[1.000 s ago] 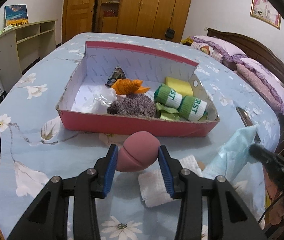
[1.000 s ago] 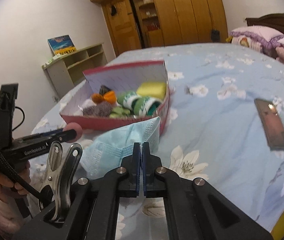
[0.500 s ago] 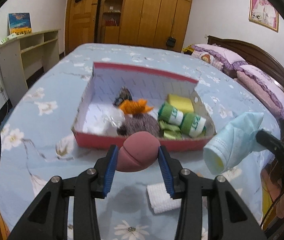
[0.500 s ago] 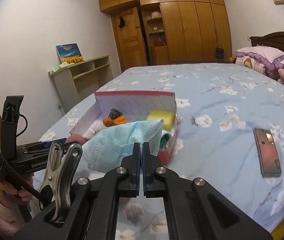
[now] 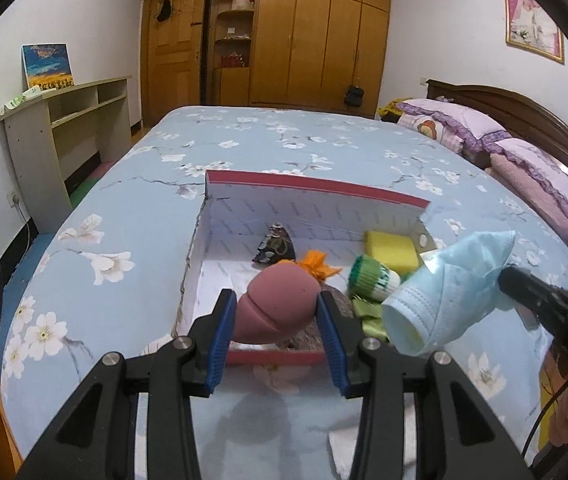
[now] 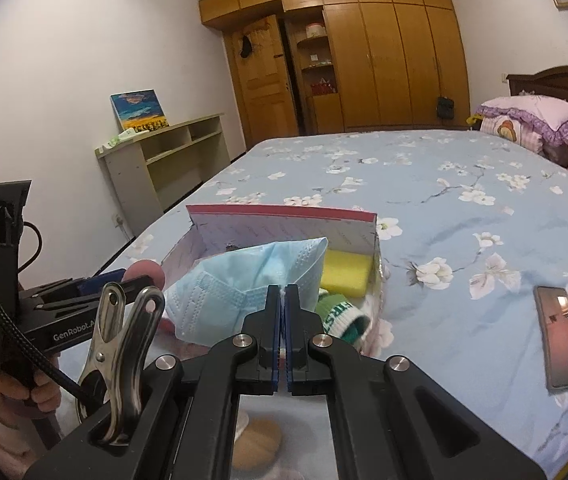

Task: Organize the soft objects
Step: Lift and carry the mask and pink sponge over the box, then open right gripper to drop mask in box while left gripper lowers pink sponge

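— Checking left wrist view first: what's in my left tongs?

— My left gripper is clenched on the pink makeup sponge, blue pads pressing both its sides. It hangs above the near wall of the red cardboard box on the floral bedsheet. Inside the box: yellow sponge, green-and-white rolled sock, orange item, dark patterned piece. At right, the blue face mask dangles over the box's right end.

— Right wrist view?

— My right gripper is pinched flat on the face mask's edge; the mask drapes in front of the box, above the sock and beside the yellow sponge. The left gripper shows at left, the sponge's tip just visible, a hand gripping its handle. A phone lies on the sheet, well apart to the right. A round tan pad lies below my jaws.
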`<act>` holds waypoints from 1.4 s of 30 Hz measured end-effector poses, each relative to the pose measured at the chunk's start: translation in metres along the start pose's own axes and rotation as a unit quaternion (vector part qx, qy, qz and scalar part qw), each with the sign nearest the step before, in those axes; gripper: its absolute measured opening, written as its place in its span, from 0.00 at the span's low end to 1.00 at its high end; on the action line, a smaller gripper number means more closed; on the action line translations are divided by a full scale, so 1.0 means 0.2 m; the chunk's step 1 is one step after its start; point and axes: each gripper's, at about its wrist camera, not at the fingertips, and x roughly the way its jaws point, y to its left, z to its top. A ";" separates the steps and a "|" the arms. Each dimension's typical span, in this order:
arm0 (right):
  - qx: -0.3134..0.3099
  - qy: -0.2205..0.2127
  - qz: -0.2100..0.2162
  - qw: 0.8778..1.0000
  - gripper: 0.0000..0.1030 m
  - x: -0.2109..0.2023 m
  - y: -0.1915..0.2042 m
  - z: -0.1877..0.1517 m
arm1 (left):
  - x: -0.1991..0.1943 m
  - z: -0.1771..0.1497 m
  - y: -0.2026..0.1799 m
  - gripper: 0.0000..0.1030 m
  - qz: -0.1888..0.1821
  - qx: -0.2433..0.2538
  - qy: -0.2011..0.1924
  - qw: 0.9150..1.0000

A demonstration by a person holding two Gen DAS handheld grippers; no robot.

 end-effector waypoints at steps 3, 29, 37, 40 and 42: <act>0.008 0.007 0.000 1.000 0.03 0.06 0.00 -0.01 | 0.06 0.02 0.02 0.42 0.001 -0.007 0.000 1.000; 0.042 0.074 -0.003 0.996 0.11 0.45 -0.09 -0.18 | 0.46 0.00 0.06 0.47 0.029 -0.008 0.018 0.999; 0.058 0.044 0.008 0.997 0.30 0.36 -0.12 -0.16 | 0.38 0.00 0.05 0.57 0.019 -0.014 0.018 1.000; 0.057 0.039 0.011 0.998 0.31 0.33 -0.12 -0.16 | 0.34 0.01 0.03 0.60 0.017 -0.013 0.015 1.000; 0.057 0.036 0.009 0.998 0.32 0.30 -0.11 -0.16 | 0.32 0.01 0.03 0.64 0.013 -0.011 0.013 1.000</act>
